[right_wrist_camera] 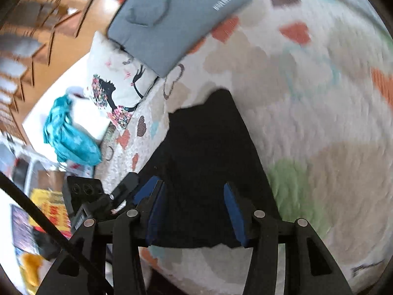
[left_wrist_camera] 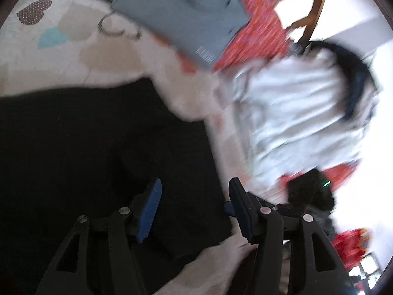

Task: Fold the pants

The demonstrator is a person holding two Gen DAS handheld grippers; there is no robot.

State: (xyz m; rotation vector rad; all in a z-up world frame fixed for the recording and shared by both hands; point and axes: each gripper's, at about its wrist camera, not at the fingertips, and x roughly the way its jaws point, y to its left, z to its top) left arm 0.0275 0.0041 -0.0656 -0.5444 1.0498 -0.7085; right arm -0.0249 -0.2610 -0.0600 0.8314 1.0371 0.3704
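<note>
Both tongs (left_wrist_camera: 194, 211) (right_wrist_camera: 192, 212) gape over flat, black pants (right_wrist_camera: 208, 152).

This was a home bedroom: a bed's quilt (right_wrist_camera: 307, 93) patterned with hearts filled the view, a grey cushion (right_wrist_camera: 172, 17) lay at 12 o'clock, a printed pillow (right_wrist_camera: 115, 83) at 10 o'clock, and wooden stairs (right_wrist_camera: 36, 49) rose beyond at 10 o'clock.
</note>
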